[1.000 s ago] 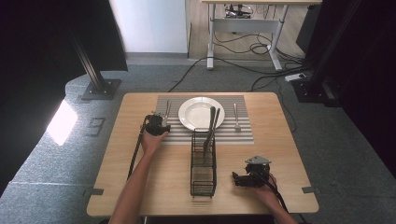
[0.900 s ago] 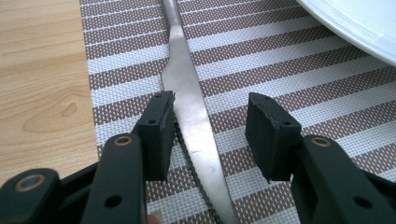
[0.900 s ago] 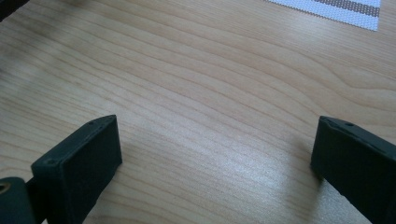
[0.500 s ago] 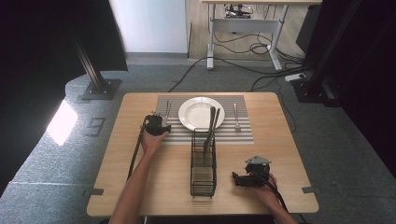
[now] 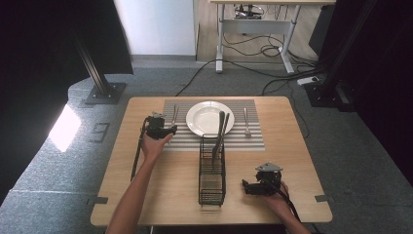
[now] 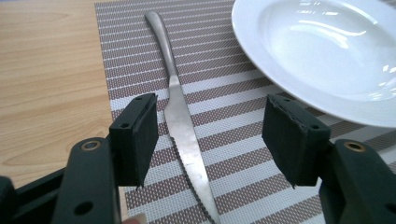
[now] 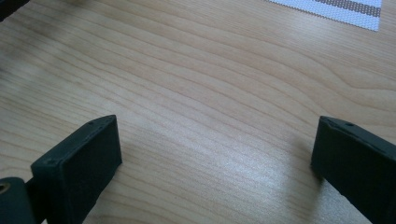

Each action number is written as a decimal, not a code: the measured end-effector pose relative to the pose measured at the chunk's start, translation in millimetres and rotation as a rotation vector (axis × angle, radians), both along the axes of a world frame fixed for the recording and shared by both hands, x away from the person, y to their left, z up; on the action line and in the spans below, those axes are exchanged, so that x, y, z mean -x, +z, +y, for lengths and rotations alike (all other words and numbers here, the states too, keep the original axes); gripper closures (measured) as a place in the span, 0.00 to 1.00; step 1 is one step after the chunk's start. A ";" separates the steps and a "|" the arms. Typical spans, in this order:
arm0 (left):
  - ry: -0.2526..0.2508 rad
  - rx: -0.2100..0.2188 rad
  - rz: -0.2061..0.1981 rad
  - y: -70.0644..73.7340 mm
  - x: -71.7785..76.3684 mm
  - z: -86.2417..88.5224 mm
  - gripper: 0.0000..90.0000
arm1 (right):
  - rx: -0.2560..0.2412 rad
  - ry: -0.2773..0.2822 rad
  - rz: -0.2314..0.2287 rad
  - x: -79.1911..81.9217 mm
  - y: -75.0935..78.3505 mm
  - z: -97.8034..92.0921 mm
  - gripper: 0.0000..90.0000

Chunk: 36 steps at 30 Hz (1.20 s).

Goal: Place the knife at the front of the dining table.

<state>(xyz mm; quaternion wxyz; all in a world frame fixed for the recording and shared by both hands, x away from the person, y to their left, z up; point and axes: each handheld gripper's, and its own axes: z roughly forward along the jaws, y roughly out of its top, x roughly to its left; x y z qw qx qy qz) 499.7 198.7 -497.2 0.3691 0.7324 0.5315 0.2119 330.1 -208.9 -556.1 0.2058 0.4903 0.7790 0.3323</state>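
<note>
A steel knife (image 6: 180, 121) lies on the striped placemat (image 6: 219, 70) just left of the white plate (image 6: 327, 51). My left gripper (image 6: 210, 135) is open over it, jaws on either side of the blade without touching it. Seen from above, the left gripper (image 5: 168, 129) sits at the placemat's (image 5: 253, 139) left edge beside the knife (image 5: 175, 115) and plate (image 5: 207, 118). My right gripper (image 5: 246, 187) rests open near the table's front right, and in the right gripper view it (image 7: 210, 158) has only bare wood between its jaws.
A black wire cutlery rack (image 5: 212, 170) stands in the table's middle with utensils (image 5: 220, 131) leaning out of its far end. A fork (image 5: 246, 122) lies on the mat right of the plate. Beyond the wooden table (image 5: 146, 195) is grey floor with cables.
</note>
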 end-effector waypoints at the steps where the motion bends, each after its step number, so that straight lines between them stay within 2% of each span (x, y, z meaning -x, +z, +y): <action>1: -0.004 0.000 -0.013 3.5 4.1 2.3 0.40 | 0.000 0.001 0.000 0.0 0.0 0.0 0.02; 2: -0.004 0.000 -0.013 3.5 4.1 2.3 0.40 | 0.000 0.000 0.000 0.0 0.0 0.0 0.02; 3: -0.007 0.004 -0.040 7.2 9.8 4.1 0.40 | 0.000 0.000 0.000 0.0 0.0 0.0 0.02; 5: -0.019 0.030 -0.041 10.9 15.5 6.8 0.40 | 0.001 0.005 -0.001 -0.4 0.0 0.2 0.02; 11: -0.047 0.058 -0.058 22.1 37.9 12.8 0.40 | 0.003 0.026 0.000 -1.6 0.1 1.6 0.02; 12: -0.047 0.058 -0.058 22.1 37.9 12.8 0.40 | 0.003 0.026 0.000 -1.6 0.1 1.6 0.02; 16: -0.072 0.054 -0.069 27.3 58.1 17.3 0.40 | 0.003 0.039 0.005 -2.3 0.4 1.6 0.01; 17: -0.082 0.054 -0.071 29.1 68.3 20.0 0.40 | 0.003 0.043 0.006 -2.9 0.3 1.5 0.01; 18: -0.082 0.054 -0.071 29.1 68.3 20.0 0.40 | 0.003 0.043 0.006 -2.9 0.3 1.5 0.01; 19: -0.091 0.065 -0.069 30.3 78.6 22.3 0.40 | 0.003 0.046 0.006 -3.5 0.2 1.7 0.00; 20: -0.091 0.065 -0.069 30.3 78.6 22.3 0.40 | 0.003 0.046 0.006 -3.5 0.2 1.7 0.00; 21: -0.106 0.073 -0.065 30.3 88.9 24.2 0.40 | 0.005 0.050 0.006 -4.3 0.3 1.9 0.00; 22: -0.106 0.073 -0.065 30.3 88.9 24.2 0.40 | 0.005 0.050 0.006 -4.3 0.3 1.9 0.00; 25: -0.131 0.065 -0.054 28.4 105.1 25.4 0.40 | 0.006 0.053 0.009 -4.7 0.6 2.0 0.00; 27: -0.144 0.081 -0.052 27.2 116.2 26.8 0.40 | 0.006 0.052 0.008 -4.5 0.5 1.9 0.00; 28: -0.153 0.101 -0.048 26.7 127.8 28.8 0.40 | 0.006 0.053 0.009 -4.6 0.5 1.8 0.00; 30: -0.160 0.111 -0.040 26.7 133.3 29.3 0.40 | 0.004 0.053 0.009 -4.7 0.3 1.7 0.00; 31: -0.172 0.124 -0.039 27.3 144.9 30.4 0.40 | 0.004 0.053 0.008 -4.7 0.2 1.7 0.00; 32: -0.172 0.124 -0.039 27.3 144.9 30.4 0.40 | 0.004 0.053 0.008 -4.7 0.2 1.7 0.00; 33: -0.185 0.137 -0.034 27.6 155.7 31.1 0.40 | 0.004 0.054 0.008 -4.7 0.1 1.5 0.00; 34: -0.185 0.137 -0.034 27.6 155.7 31.1 0.40 | 0.004 0.054 0.008 -4.7 0.1 1.5 0.00; 36: -0.195 0.144 -0.036 26.3 166.3 31.5 0.40 | 0.003 0.053 0.005 -4.6 -0.1 1.5 0.00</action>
